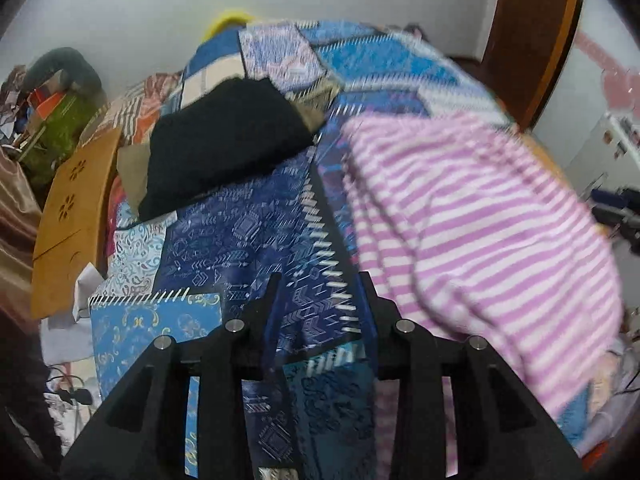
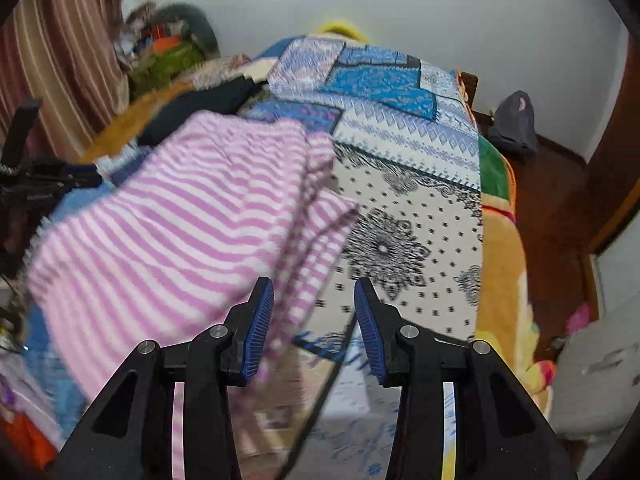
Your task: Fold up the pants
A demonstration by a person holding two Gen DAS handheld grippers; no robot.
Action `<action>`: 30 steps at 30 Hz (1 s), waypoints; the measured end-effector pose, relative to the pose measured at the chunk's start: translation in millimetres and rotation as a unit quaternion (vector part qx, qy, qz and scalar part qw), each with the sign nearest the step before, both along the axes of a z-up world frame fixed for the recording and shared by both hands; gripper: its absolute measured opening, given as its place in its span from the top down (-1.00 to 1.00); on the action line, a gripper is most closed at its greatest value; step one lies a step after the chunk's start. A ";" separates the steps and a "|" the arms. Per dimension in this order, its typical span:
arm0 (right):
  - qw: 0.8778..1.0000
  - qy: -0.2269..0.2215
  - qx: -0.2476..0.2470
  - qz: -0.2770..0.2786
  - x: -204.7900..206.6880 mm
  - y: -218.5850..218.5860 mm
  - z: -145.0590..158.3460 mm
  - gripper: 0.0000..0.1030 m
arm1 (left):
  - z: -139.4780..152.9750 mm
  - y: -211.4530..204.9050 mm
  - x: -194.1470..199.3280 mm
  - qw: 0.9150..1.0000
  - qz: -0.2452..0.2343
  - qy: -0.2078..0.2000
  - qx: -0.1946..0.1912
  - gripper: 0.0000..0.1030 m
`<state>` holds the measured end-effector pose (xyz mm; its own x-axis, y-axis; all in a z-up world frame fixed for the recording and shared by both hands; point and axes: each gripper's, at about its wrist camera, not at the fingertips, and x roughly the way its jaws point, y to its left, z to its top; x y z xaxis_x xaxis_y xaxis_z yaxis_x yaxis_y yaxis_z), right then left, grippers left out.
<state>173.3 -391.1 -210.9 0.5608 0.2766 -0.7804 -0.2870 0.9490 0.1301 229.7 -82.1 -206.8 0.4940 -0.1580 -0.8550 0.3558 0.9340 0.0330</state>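
Open right gripper (image 2: 314, 292), striped pants (image 2: 168, 216) lying crosswise

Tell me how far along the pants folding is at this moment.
Done: the pink-and-white striped pants already lie bunched in layers on the blue patchwork bedspread. In hand: nothing; the left hand-held gripper and right hand-held gripper are both open. Left: squaring it up; blur hides the edges.

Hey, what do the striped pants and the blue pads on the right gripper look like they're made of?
The striped pants look like soft knit fabric, maybe fleecy cotton: matte, draping in loose folds, though blurred. The blue pads on the right gripper look like ribbed rubber or soft plastic, with fine ridges and a dull sheen.
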 end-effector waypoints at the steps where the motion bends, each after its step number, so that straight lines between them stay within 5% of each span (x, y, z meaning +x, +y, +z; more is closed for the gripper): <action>1: 1.000 -0.007 0.006 0.002 -4.1 3.1 5.1 0.24 | 5.7 -1.4 -7.7 1.000 -0.005 -0.005 -0.008 0.33; 6: 0.998 -0.033 0.040 0.044 -24.1 34.2 22.5 0.24 | 23.5 -30.9 -34.8 0.997 -0.055 -0.008 -0.060 0.33; 10: 0.995 -0.032 0.046 0.082 -37.9 63.6 19.2 0.24 | 13.0 -52.0 -57.1 0.995 -0.086 -0.003 -0.049 0.33; 21: 0.998 0.007 0.048 0.049 -55.9 53.0 -16.6 0.24 | -30.4 -13.1 -71.3 0.997 -0.039 0.025 -0.065 0.21; 30: 0.999 0.013 0.036 0.007 -72.9 27.8 -20.7 0.16 | -33.2 4.9 -84.1 0.998 -0.011 0.024 -0.058 0.16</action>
